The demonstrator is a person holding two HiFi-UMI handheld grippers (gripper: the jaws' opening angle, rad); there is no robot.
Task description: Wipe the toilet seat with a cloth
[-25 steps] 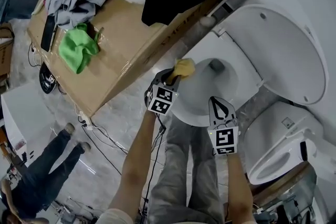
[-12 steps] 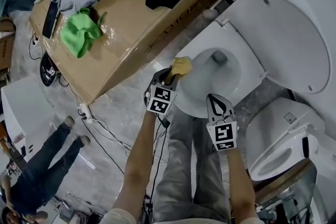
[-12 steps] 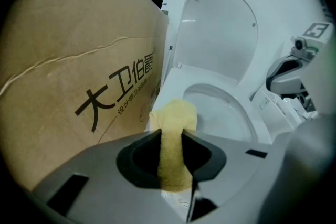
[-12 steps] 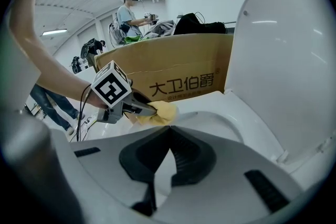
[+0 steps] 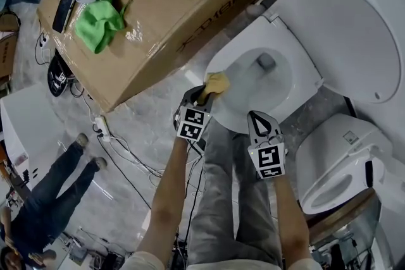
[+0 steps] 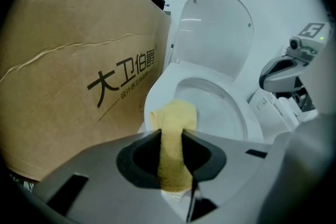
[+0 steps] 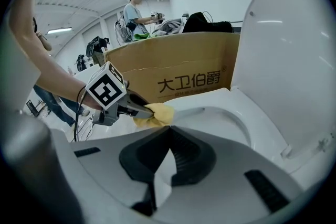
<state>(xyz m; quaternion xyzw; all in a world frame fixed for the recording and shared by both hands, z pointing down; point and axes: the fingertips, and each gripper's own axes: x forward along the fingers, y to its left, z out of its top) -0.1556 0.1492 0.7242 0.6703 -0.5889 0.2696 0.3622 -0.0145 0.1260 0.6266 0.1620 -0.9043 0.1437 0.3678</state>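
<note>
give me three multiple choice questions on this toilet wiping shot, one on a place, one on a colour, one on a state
1. Where does the green cloth lie?
A on the cardboard box
B on a chair
C in a bucket

2. What colour is the cloth in the left gripper?
A blue
B yellow
C black

3. How is the toilet lid?
A shut down
B raised
C taken off

Answers:
1 A, it lies on the box top.
2 B, the left gripper view shows yellow fabric clamped between the jaws, against the toilet seat.
3 B, it stands open behind the seat.
</note>
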